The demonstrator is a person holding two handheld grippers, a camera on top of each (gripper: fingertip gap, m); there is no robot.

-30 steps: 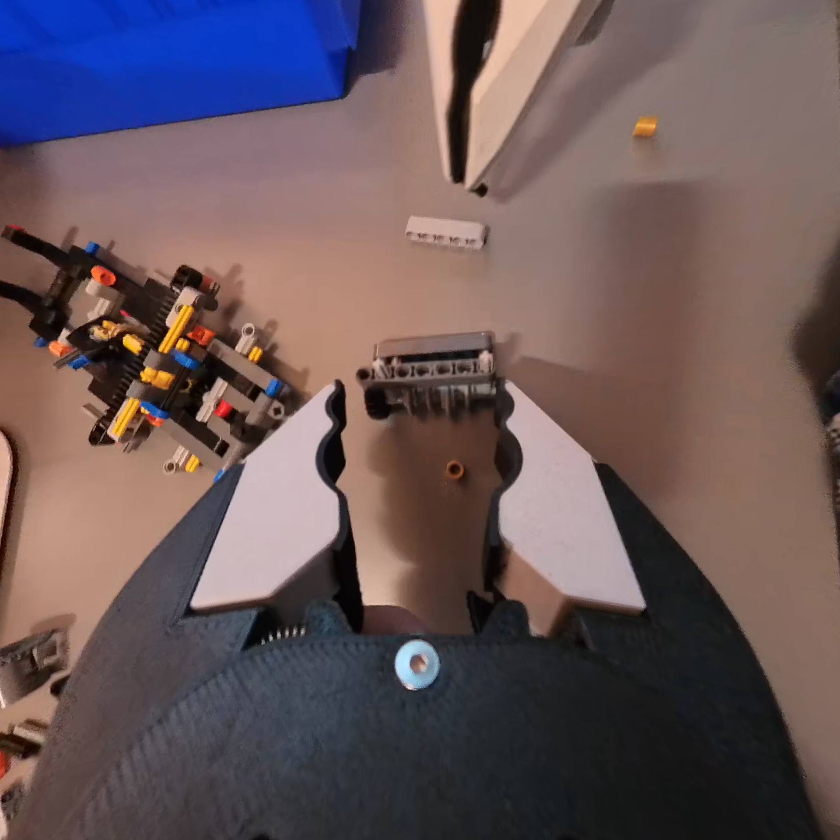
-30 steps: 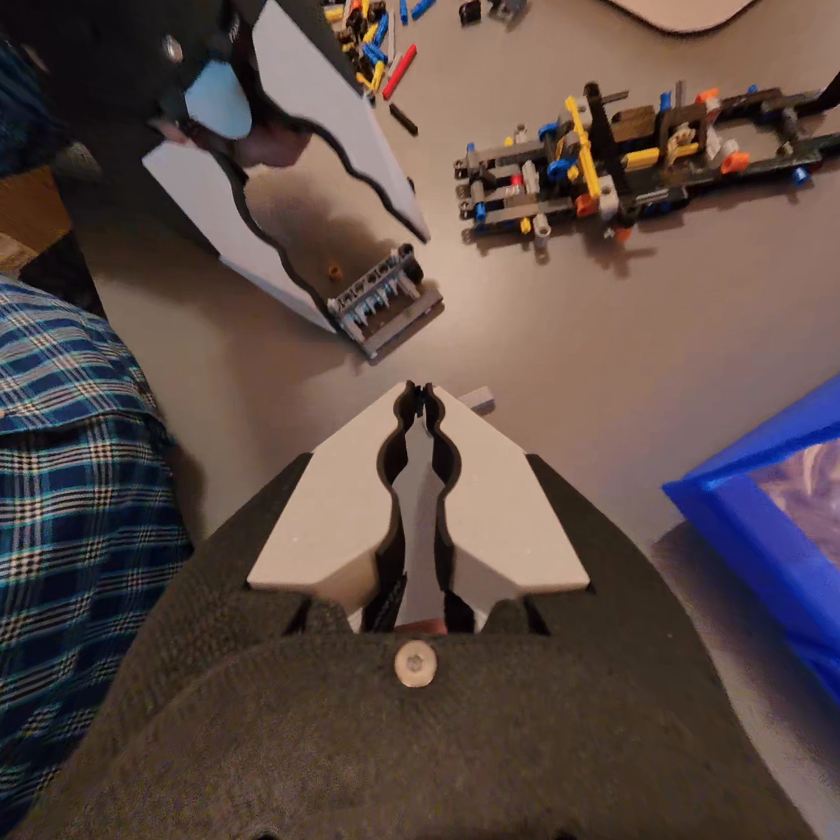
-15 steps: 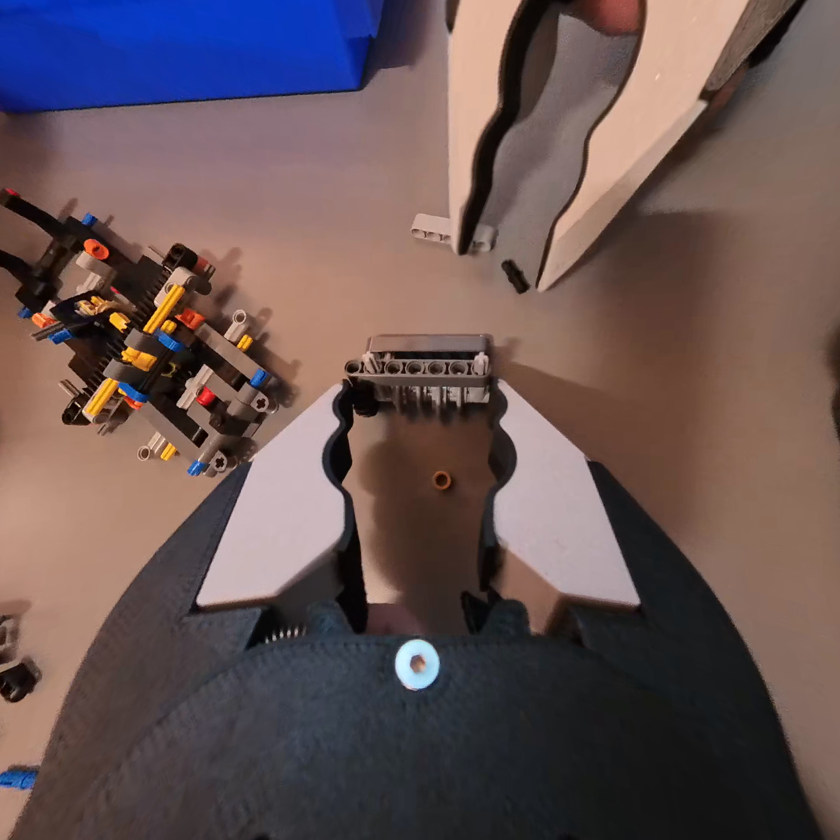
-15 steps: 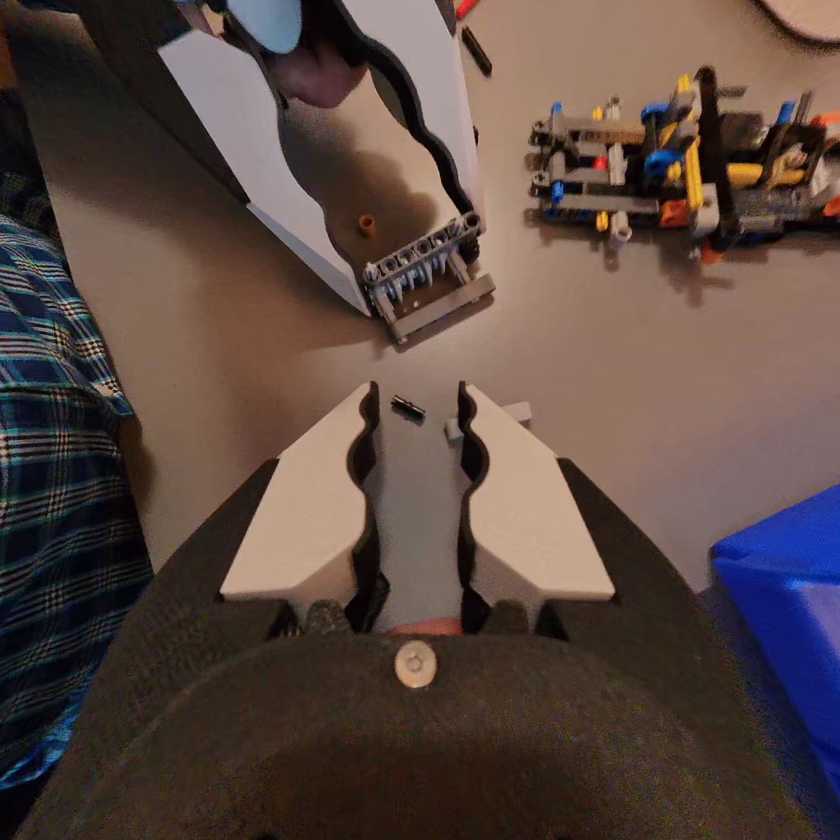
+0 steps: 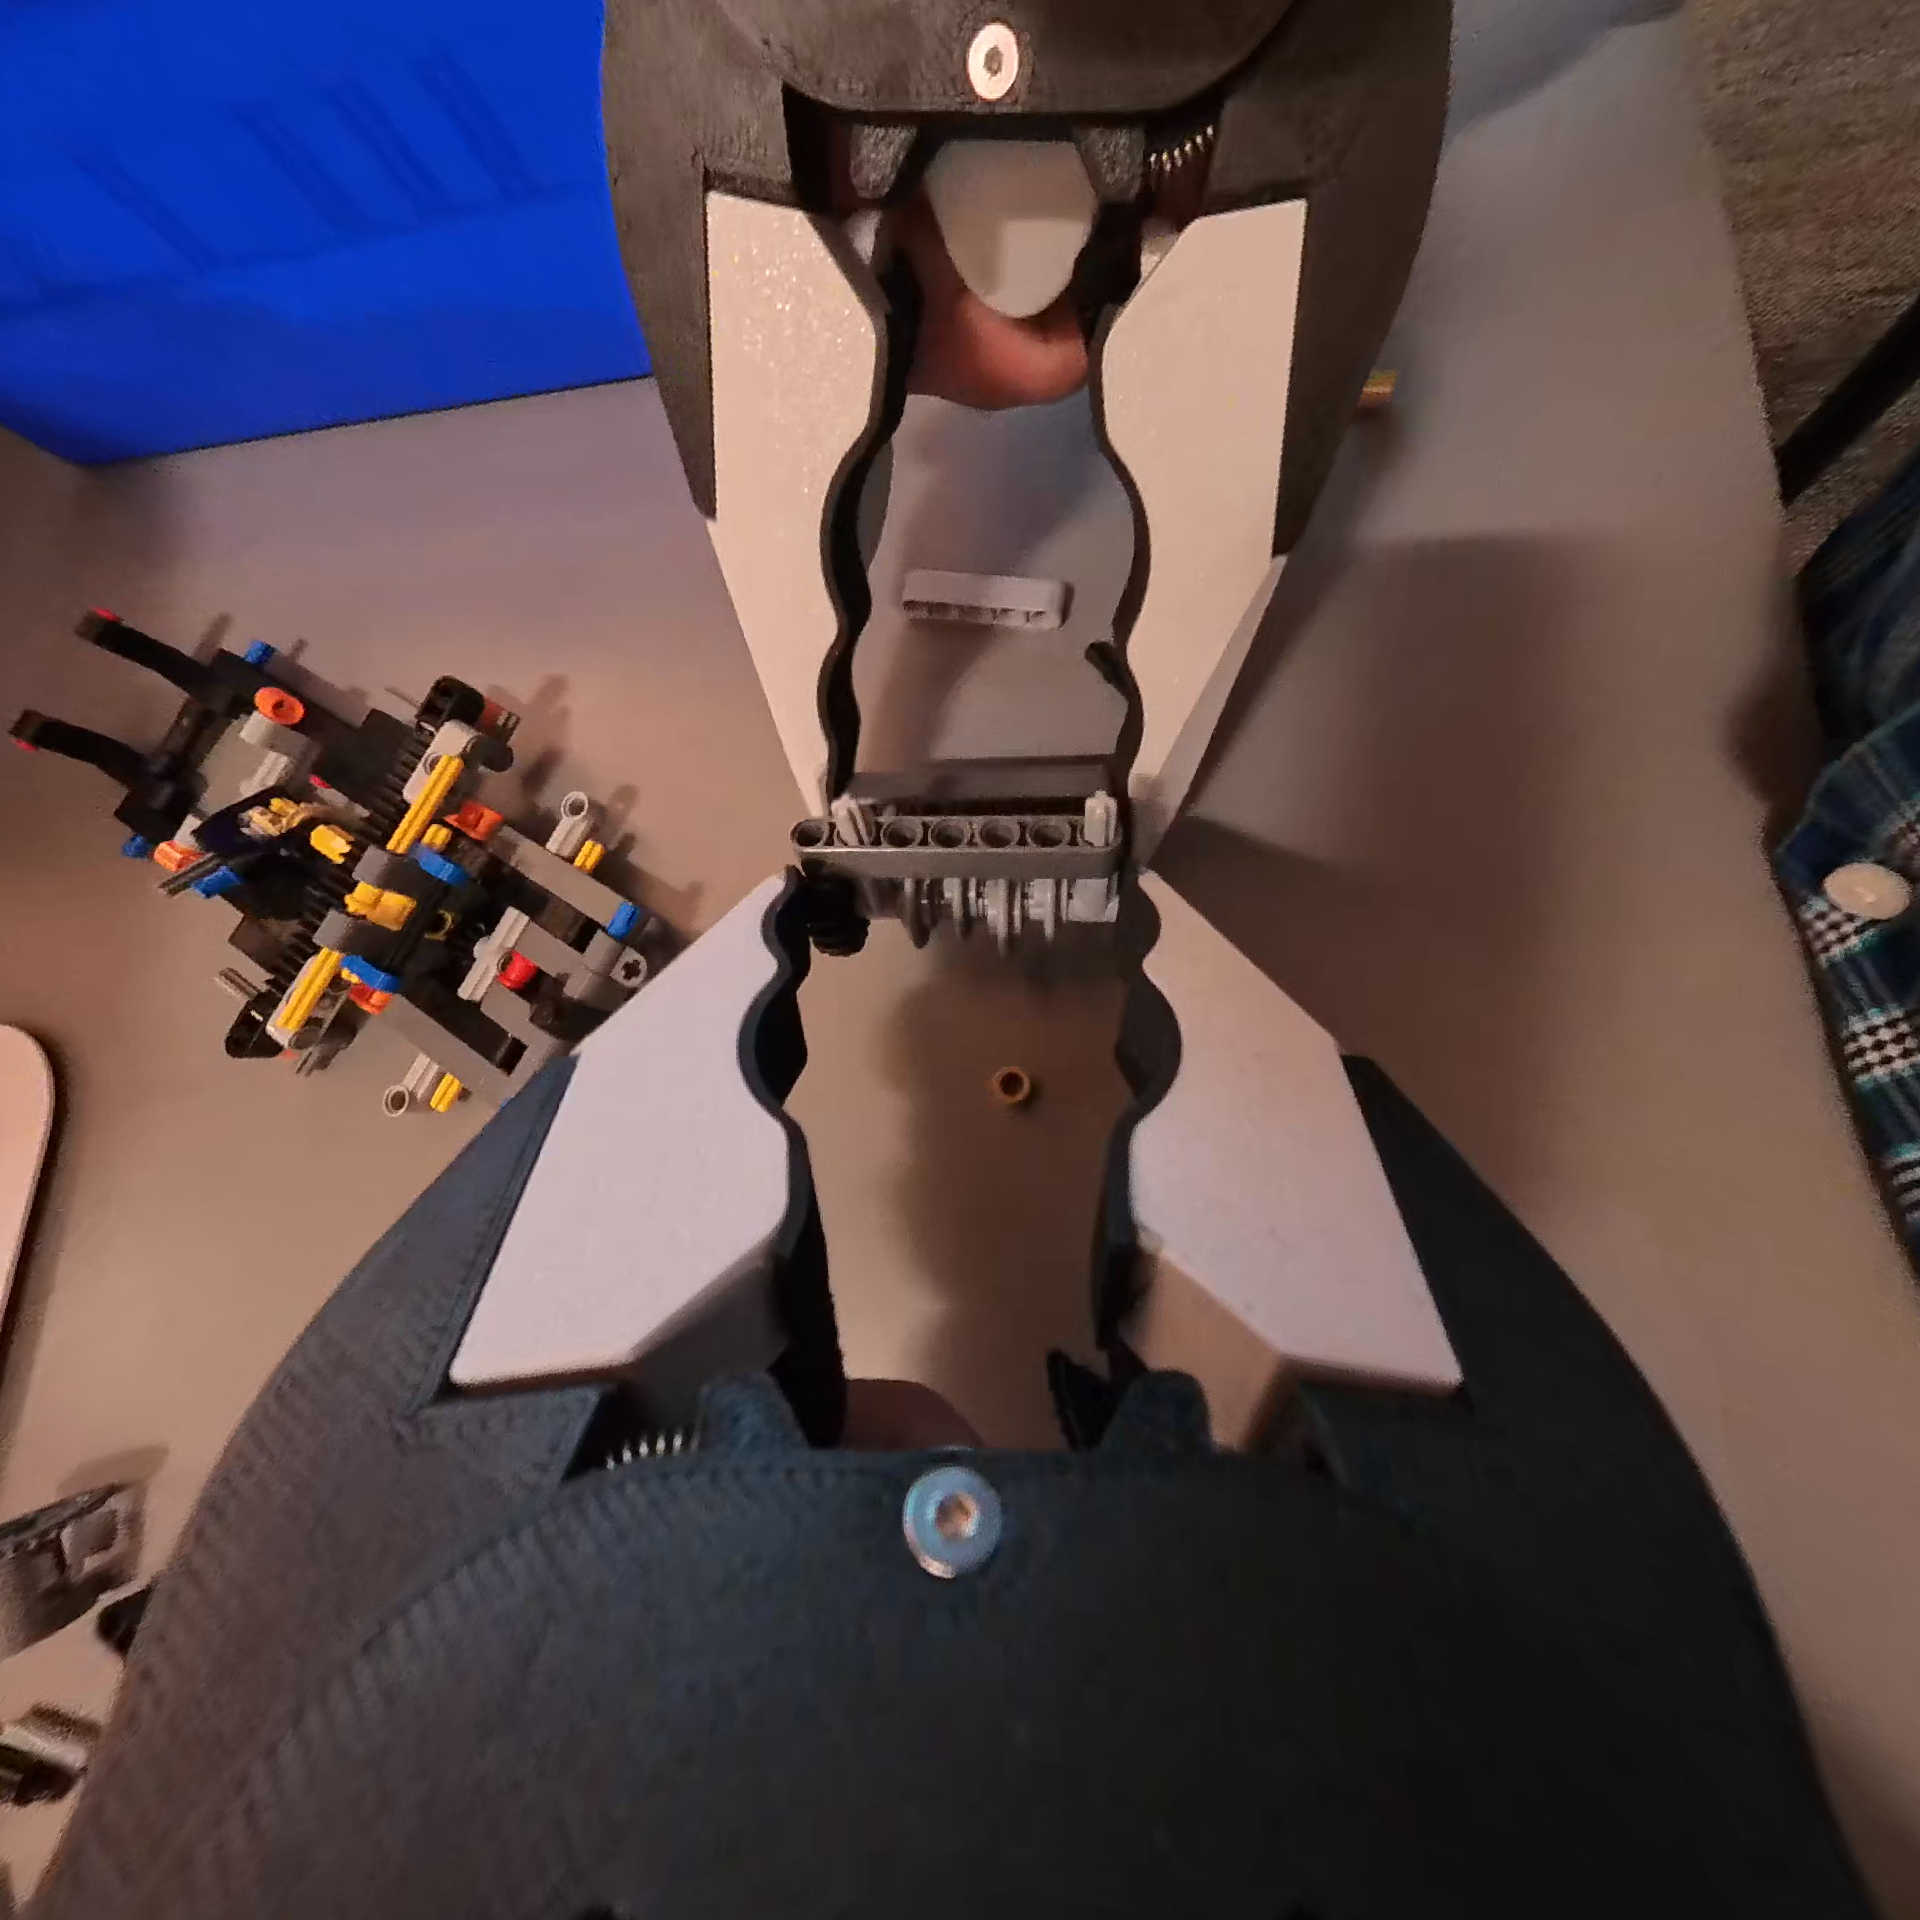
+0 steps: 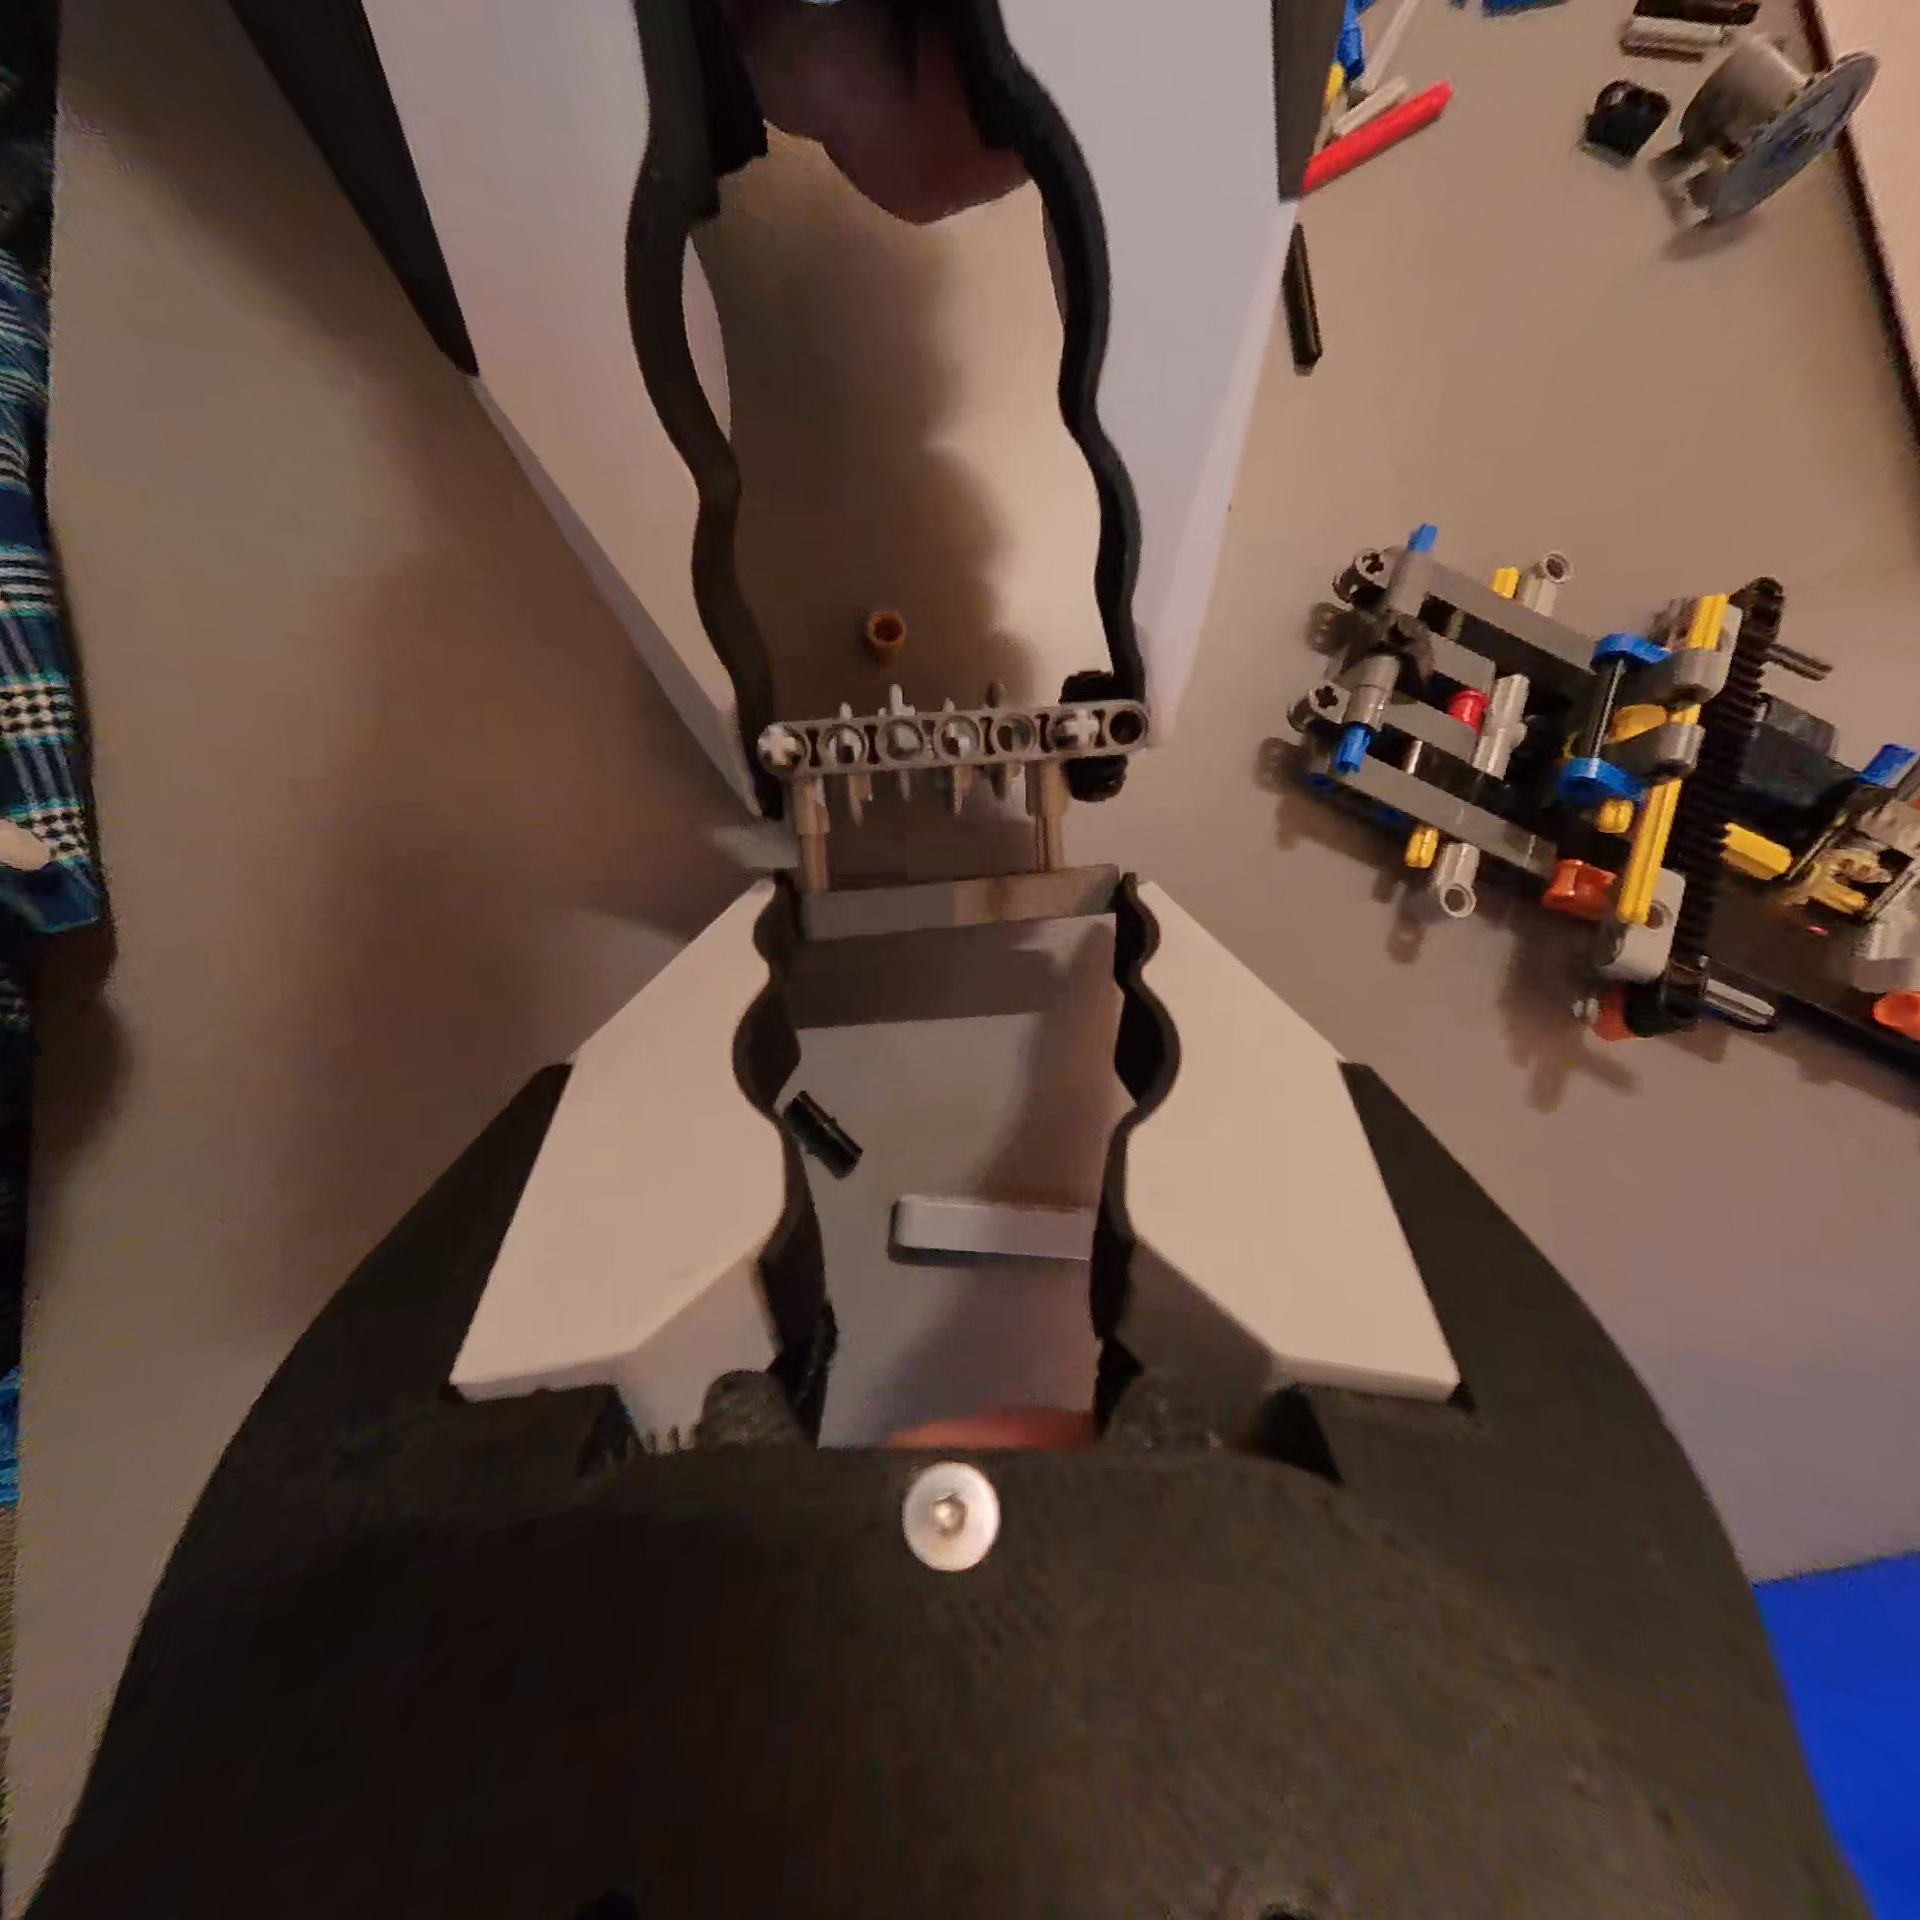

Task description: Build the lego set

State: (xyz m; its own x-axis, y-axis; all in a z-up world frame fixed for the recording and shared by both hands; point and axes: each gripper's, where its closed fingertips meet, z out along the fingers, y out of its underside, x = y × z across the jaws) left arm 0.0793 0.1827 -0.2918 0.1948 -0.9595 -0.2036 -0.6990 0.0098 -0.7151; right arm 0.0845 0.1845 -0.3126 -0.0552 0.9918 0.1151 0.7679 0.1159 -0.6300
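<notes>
A small grey assembly [image 5: 956,852], a holed beam with gears and a flat grey plate, sits between both grippers. My left gripper [image 5: 958,904] has its jaws set wide, with the tips pressed on the two ends of its near side. My right gripper [image 6: 954,902] comes from the opposite side, jaws wide, and its fingertips flank the ends of the plate [image 6: 956,914]. The right gripper also shows in the left wrist view [image 5: 982,774]. A black pin [image 6: 823,1135] and a light grey beam [image 6: 987,1226] lie on the table between my right fingers. A tiny orange bush [image 5: 1010,1085] lies between my left fingers.
The long multicoloured chassis build [image 5: 353,883] lies to the left, and shows in the right wrist view [image 6: 1579,769] too. A blue bin [image 5: 291,208] stands at the back left. Loose parts and a grey wheel [image 6: 1766,114] lie beyond. A plaid sleeve [image 5: 1860,831] is at the right edge. The tips of both grippers are at nearly the same place. It is some 4 cm from my left tips to the tiny orange bush [image 5: 1010,1085]. Look for it in the right wrist view [image 6: 889,631] too. It is some 5 cm from my right tips to the black pin [image 6: 823,1135].
My right gripper opened, dropped the black pin on the table, and moved forward around the far side of the grey assembly. My left gripper stayed at the assembly's near side.
</notes>
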